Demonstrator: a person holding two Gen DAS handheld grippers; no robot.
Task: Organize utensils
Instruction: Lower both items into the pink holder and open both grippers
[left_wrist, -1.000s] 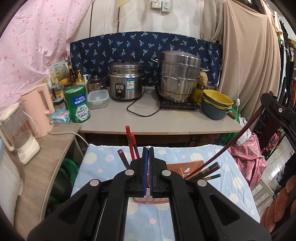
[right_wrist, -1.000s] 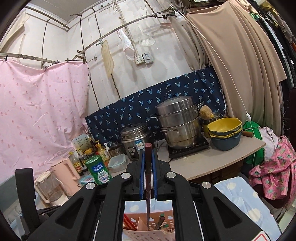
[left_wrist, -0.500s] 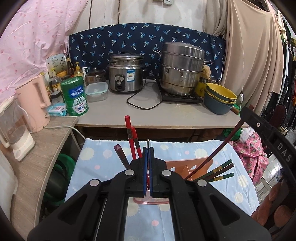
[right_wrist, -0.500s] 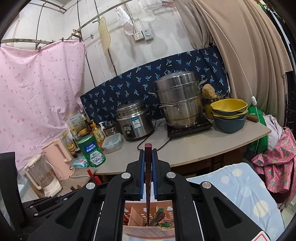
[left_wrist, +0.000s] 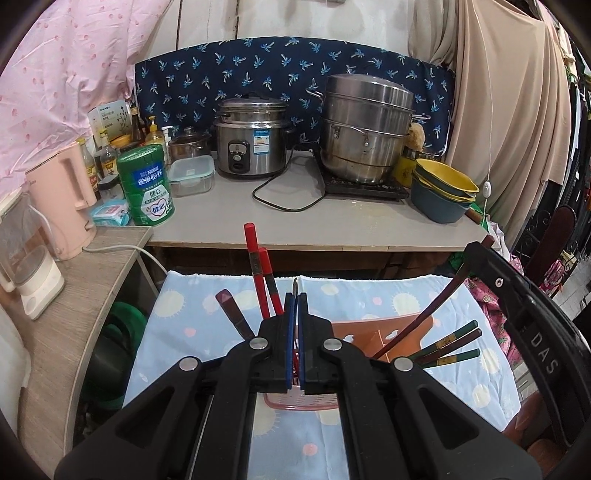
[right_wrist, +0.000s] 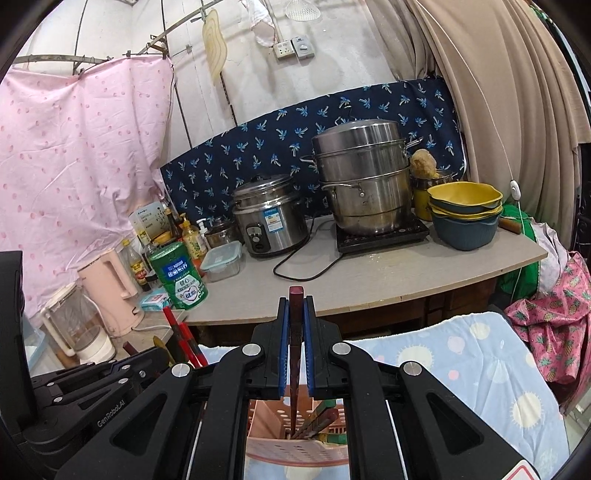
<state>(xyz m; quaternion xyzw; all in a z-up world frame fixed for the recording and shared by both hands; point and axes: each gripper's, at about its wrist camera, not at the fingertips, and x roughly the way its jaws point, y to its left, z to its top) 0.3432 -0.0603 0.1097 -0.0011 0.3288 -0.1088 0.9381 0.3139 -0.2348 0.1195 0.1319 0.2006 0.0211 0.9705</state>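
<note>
A pink perforated utensil basket (right_wrist: 295, 448) stands on the sun-patterned cloth (left_wrist: 192, 314). My right gripper (right_wrist: 295, 306) is shut on a dark brown chopstick (right_wrist: 296, 332), held upright above the basket with its lower end down in one compartment beside several green-tipped chopsticks (left_wrist: 450, 343). In the left wrist view that chopstick (left_wrist: 436, 306) slants from the right gripper into the basket (left_wrist: 373, 330). My left gripper (left_wrist: 294, 299) is shut over the basket's left side, and a thin metal tip (left_wrist: 294, 285) pokes out between its pads. Two red chopsticks (left_wrist: 258, 273) and a brown handle (left_wrist: 231, 310) stand in the left compartment.
Behind the cloth-covered table is a grey counter (left_wrist: 332, 232) with a rice cooker (left_wrist: 251, 144), a stacked steamer pot (left_wrist: 365, 129), stacked bowls (left_wrist: 441, 195) and a green tin (left_wrist: 146, 184). On the left, a wooden shelf holds a pink kettle (left_wrist: 59, 206).
Both grippers have sunk toward the basket. The right one came down further, and the brown chopstick's lower end now reaches into a compartment. Both grippers stayed shut.
</note>
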